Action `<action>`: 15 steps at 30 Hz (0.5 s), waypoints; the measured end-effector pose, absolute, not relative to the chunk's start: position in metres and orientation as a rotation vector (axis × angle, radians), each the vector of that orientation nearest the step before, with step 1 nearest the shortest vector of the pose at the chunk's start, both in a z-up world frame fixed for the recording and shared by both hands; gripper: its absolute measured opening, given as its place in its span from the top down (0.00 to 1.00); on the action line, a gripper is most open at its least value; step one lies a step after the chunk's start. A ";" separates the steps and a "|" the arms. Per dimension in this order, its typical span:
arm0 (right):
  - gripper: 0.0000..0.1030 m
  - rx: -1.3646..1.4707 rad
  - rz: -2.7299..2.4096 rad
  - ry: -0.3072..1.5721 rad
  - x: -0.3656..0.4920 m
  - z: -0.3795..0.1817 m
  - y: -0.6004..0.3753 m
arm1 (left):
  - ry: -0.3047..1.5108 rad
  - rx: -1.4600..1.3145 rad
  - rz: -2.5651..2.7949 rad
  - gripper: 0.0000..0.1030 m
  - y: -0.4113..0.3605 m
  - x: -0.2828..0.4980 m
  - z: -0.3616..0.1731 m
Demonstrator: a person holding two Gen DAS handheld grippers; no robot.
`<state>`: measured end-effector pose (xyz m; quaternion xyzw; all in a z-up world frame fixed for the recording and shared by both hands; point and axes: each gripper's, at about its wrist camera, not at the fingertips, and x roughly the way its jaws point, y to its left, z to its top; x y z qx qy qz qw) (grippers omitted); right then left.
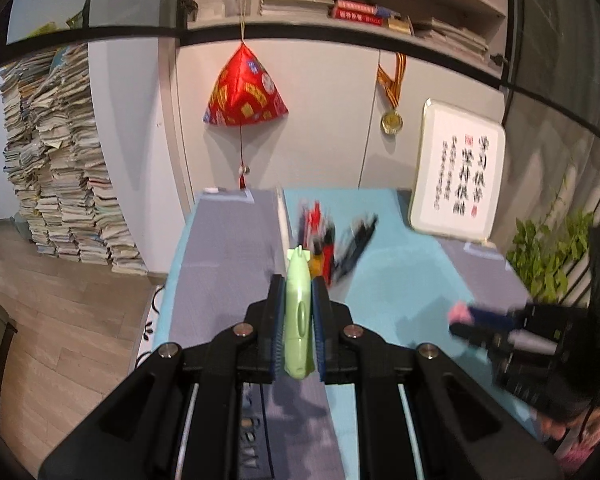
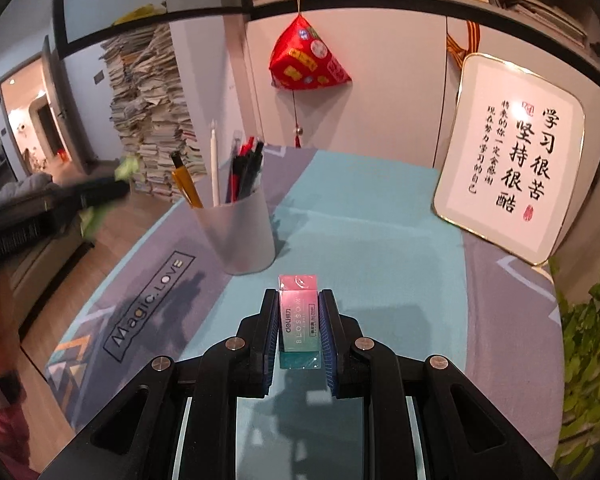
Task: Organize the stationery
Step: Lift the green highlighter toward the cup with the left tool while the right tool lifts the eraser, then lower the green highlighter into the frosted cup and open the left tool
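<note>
The left gripper [image 1: 297, 276] is pinching a pale green, pen-like tool [image 1: 298, 312] lengthwise between its blue pads, holding it above the table mat [image 1: 228, 240]. The right gripper [image 2: 299, 308] is squeezing a pink-to-teal eraser box [image 2: 299, 316] upright between its pads, just above the teal band of the mat [image 2: 364, 216].

On the mat, a frosted pen cup [image 2: 236, 232] is standing near left of the eraser box, holding red and black pens [image 2: 246, 168], a yellow one [image 2: 184, 182] and a white one [image 2: 214, 164]. The mat is showing grey panels on either side of the teal strip, with "Magic.LOVE" lettering [image 2: 148, 300] on the left panel.

At the far right a framed calligraphy board [image 2: 508, 156] is leaning against the wall. A red pyramid-shaped charm [image 2: 308, 60] is hanging from the shelf [image 1: 340, 28] of books above, and a gold medal [image 1: 391, 122] is dangling beside it. A tall pile of papers [image 1: 60, 160] is standing on the wooden floor [image 1: 60, 320] at far left, and green leaves [image 2: 588, 360] are showing at the right edge.
</note>
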<state>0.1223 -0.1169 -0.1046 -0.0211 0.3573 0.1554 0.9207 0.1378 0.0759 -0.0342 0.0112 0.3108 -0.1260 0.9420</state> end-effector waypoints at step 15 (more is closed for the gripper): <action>0.80 -0.017 0.275 0.779 0.118 -0.110 -0.132 | 0.638 -0.054 -0.309 0.89 0.061 0.211 -0.017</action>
